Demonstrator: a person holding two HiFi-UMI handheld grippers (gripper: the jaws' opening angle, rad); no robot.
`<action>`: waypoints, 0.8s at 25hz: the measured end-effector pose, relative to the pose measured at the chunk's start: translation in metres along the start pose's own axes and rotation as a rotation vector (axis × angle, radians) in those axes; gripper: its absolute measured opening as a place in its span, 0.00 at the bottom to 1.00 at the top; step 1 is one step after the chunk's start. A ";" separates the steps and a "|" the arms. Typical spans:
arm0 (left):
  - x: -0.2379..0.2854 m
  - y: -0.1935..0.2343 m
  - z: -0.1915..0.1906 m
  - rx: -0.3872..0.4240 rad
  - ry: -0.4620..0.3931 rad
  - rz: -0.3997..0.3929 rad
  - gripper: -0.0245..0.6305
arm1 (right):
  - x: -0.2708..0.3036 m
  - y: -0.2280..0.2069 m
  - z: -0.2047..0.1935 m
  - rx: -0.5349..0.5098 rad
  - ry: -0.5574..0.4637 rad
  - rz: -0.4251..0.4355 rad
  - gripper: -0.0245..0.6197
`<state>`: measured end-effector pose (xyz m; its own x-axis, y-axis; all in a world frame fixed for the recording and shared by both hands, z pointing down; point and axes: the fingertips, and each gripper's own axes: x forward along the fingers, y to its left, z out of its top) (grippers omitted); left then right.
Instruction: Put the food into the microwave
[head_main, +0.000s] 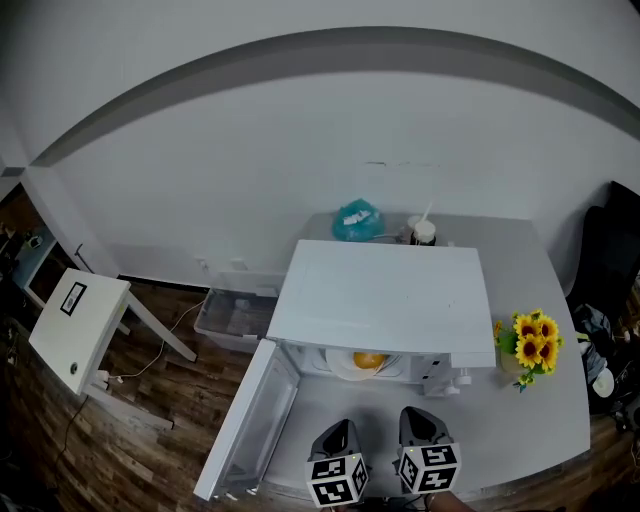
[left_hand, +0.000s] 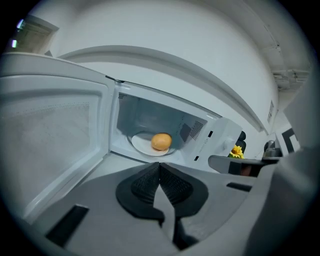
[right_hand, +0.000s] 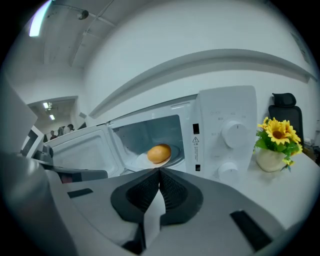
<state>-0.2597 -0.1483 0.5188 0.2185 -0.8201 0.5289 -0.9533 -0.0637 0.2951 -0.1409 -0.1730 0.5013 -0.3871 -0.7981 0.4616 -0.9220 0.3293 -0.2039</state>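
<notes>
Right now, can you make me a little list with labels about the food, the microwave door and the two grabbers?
food: round, orange, on a white plate inside the microwave
door: wide open, swung to the left
left gripper: shut, holding nothing, in front of the microwave
right gripper: shut, holding nothing, in front of the microwave
sunflowers: standing right of the microwave

left gripper (left_hand: 160, 169): grey, black ribbed pads (left_hand: 145, 184) | right gripper (right_hand: 159, 172): seemingly alike | marker cubes (head_main: 335, 480): black-white
</notes>
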 end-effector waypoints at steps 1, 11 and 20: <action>-0.006 -0.002 0.001 0.004 -0.002 -0.002 0.04 | -0.006 0.000 0.001 -0.002 -0.003 0.006 0.06; -0.048 -0.028 0.028 0.065 -0.086 -0.028 0.04 | -0.052 0.009 0.031 -0.021 -0.090 0.039 0.06; -0.066 -0.036 0.034 0.083 -0.117 -0.037 0.04 | -0.071 0.016 0.038 -0.021 -0.118 0.064 0.06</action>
<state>-0.2464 -0.1111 0.4466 0.2330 -0.8767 0.4209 -0.9600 -0.1382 0.2436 -0.1277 -0.1307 0.4324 -0.4428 -0.8283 0.3432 -0.8957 0.3914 -0.2110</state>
